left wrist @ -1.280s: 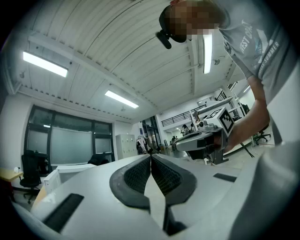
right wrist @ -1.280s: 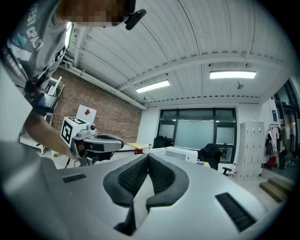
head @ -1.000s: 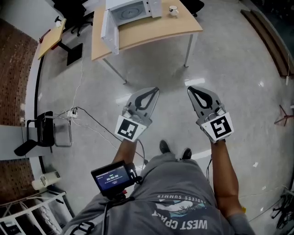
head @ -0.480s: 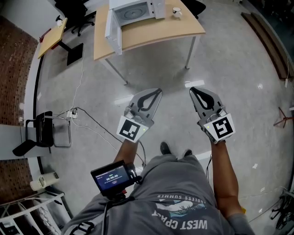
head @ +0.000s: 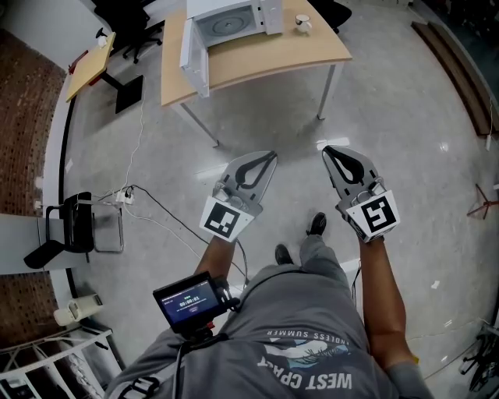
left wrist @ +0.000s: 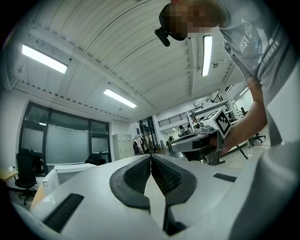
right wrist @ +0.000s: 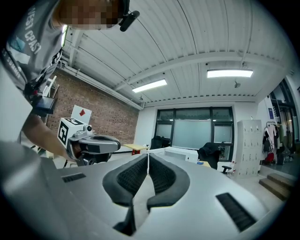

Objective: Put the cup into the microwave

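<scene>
A small white cup (head: 302, 23) stands on the wooden table (head: 304, 54), just right of the white microwave (head: 234, 17). The microwave's door (head: 193, 56) hangs open to the left. Both grippers are held level over the floor, far short of the table. My left gripper (head: 272, 154) is shut with nothing in it; in its own view the pads meet at the left gripper's tip (left wrist: 151, 155). My right gripper (head: 325, 148) is shut and empty too, its pads closed together at the right gripper's tip (right wrist: 148, 154). The microwave (right wrist: 180, 152) shows far ahead.
A power strip and cables (head: 129, 195) lie on the floor at left, beside a black chair (head: 74, 222). A second small table (head: 90, 64) and office chairs (head: 129, 15) stand near the brick wall. Table legs (head: 326, 86) reach the polished floor.
The table and microwave have slid slightly nearer in the head view. One of the person's feet has stepped forward. Both grippers stay shut and side by side.
</scene>
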`<state>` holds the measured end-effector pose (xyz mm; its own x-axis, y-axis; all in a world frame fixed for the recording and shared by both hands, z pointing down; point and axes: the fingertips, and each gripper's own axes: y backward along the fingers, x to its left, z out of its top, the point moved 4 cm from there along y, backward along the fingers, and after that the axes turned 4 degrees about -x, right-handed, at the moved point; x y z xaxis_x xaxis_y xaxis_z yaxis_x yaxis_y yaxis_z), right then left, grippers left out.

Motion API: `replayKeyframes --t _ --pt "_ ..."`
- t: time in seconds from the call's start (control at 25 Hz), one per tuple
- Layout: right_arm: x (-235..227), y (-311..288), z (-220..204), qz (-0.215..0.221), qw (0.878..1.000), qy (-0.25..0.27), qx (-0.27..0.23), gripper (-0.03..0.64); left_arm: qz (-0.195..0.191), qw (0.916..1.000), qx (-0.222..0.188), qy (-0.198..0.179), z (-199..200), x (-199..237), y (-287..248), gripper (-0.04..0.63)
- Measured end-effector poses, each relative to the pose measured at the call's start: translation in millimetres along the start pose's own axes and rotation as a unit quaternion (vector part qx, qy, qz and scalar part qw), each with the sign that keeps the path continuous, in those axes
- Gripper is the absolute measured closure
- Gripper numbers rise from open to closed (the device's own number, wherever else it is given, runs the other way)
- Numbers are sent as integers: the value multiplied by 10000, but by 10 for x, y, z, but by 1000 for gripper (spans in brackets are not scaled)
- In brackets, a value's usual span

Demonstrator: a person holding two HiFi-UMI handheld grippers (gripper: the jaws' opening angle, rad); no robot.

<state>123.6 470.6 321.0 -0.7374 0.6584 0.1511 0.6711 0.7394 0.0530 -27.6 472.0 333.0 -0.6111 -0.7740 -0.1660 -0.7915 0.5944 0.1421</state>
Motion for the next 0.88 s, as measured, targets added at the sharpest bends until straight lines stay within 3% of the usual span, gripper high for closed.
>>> replayKeyframes --t 0.52,0.88 --pt "-820 -514 -239 198 9998 -76 -15 597 104 9998 146 16 -236 466 -751 572" --pt "-1655 -923 -517 459 9987 -211 106 597 306 9992 268 62 -509 864 -1582 572"
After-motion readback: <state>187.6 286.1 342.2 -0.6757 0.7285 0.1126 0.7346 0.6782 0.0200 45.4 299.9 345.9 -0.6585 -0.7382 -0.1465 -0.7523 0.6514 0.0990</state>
